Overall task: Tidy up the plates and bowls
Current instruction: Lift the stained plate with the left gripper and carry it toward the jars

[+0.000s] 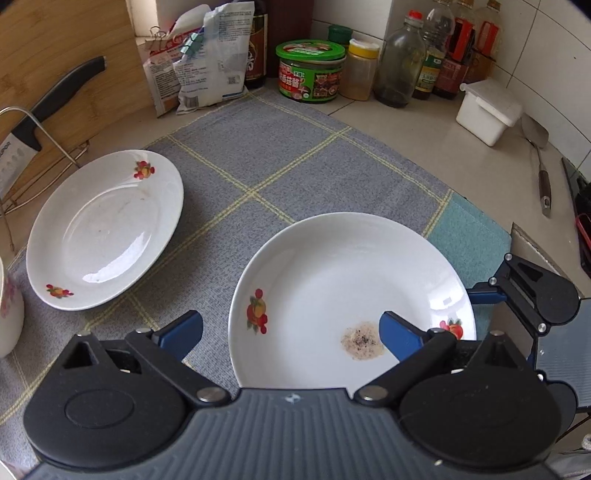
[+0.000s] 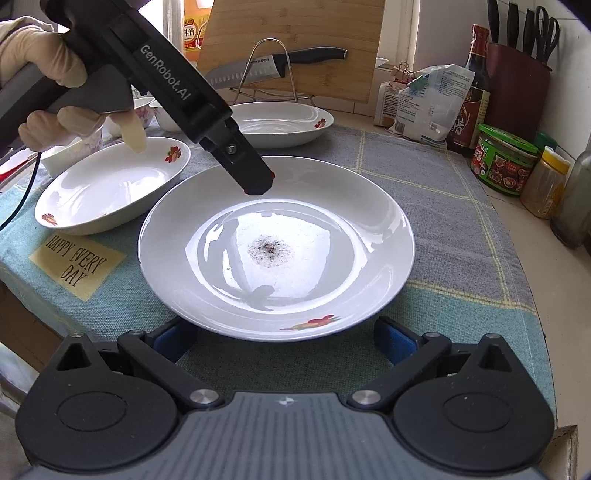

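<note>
On checked cloth (image 2: 443,221) – plates (image 2: 277,243), counter

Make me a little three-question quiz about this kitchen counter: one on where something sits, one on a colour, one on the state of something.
1. Where is the knife?
A. On the speckled plate
B. On a wire rack against the cutting board
C. Inside the white box

2. What colour is the lid of the squat jar?
A. Green
B. Blue
C. Black

3. What state is the nearest plate in?
A. Broken in two
B. Spotless
C. Marked by a dark speckled patch in the middle

Answers:
1 B, its blade lies across the wire rack in front of the cutting board.
2 A, the lid is green in both views.
3 C, the patch shows in the plate's centre.
</note>
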